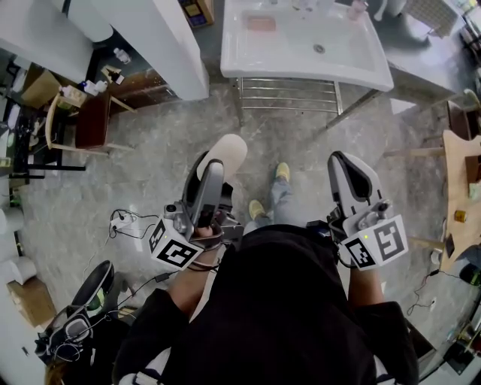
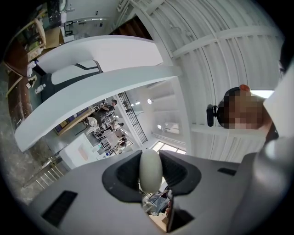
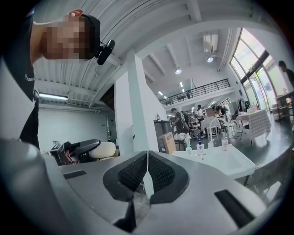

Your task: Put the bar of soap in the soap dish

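Observation:
A cream oval bar of soap [image 1: 225,154] sits between the jaws of my left gripper [image 1: 214,169], which is shut on it; in the left gripper view the soap [image 2: 150,170] stands on edge between the black pads. My right gripper [image 1: 342,162] is held level beside it, shut with nothing in it [image 3: 147,176]. Both are held in front of the person's body, well short of the white sink [image 1: 353,64]. A pinkish soap dish [image 1: 261,23] lies on the sink's far left corner. The right gripper view also shows the soap [image 3: 103,149] off to the left.
A metal rack [image 1: 289,94] sits under the sink. A white pillar [image 1: 173,45] stands to the left, with a wooden chair [image 1: 83,120] beyond it. Cables [image 1: 128,225] lie on the floor at left. Small bottles [image 3: 200,148] stand on the sink's back edge. A wooden table [image 1: 462,188] is at right.

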`<move>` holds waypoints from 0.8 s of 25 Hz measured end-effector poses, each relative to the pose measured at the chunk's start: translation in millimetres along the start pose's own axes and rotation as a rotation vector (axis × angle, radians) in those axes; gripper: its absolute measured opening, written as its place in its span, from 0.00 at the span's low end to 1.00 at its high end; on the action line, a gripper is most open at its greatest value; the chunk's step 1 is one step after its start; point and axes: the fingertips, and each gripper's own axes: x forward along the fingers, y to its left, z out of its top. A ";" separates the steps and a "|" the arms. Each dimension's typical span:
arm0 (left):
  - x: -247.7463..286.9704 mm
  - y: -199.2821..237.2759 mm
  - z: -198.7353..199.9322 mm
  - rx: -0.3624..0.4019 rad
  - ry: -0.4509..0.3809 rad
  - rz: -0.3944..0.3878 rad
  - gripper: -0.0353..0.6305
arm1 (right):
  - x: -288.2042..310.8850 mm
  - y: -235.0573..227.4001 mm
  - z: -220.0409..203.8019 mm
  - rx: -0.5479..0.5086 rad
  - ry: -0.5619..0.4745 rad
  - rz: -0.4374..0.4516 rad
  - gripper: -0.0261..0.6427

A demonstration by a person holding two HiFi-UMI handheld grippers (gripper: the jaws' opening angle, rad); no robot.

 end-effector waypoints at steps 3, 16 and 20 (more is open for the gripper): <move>7.8 5.2 -1.6 -0.005 0.005 0.000 0.23 | 6.5 -6.3 3.1 -0.003 -0.004 0.003 0.08; 56.9 26.7 -13.0 0.002 0.022 0.011 0.23 | 39.2 -50.9 10.0 -0.015 -0.015 0.021 0.08; 83.0 33.7 -10.7 0.006 0.014 0.007 0.23 | 52.1 -73.6 12.7 -0.009 -0.014 0.026 0.08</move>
